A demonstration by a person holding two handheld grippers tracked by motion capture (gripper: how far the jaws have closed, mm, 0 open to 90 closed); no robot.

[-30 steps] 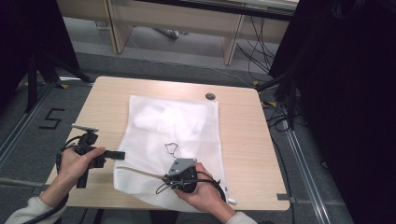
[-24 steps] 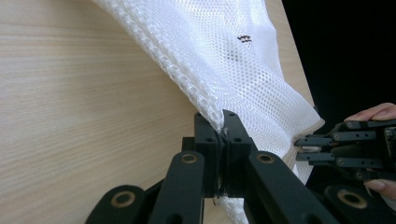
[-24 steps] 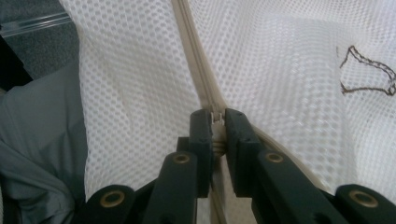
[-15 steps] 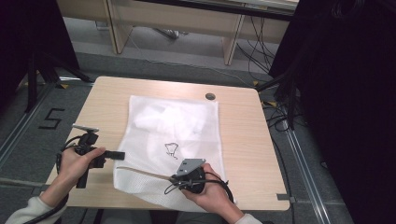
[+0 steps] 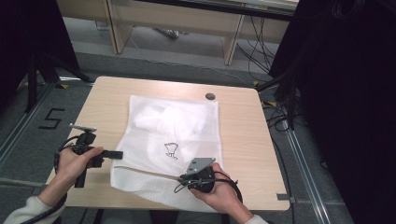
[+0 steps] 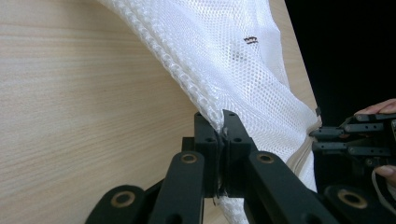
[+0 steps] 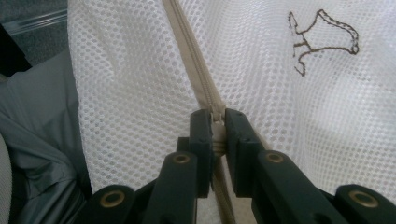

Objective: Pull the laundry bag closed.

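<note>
My left claw [image 5: 117, 154] has bare worktop [image 5: 100, 116] ahead of it and to its outer side. The white mesh bag [image 5: 180, 126] lies between it and my right claw [image 5: 183, 178]. Beyond the right claw's outer side, the worktop is bare to the edge.

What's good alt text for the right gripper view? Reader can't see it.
The right hand-held gripper has its two black jaws pinched on the beige zipper of a white mesh laundry bag, apparently at the slider. A small brown embroidered emblem sits on the mesh at upper right, and grey fabric shows past the bag's left edge.
</note>
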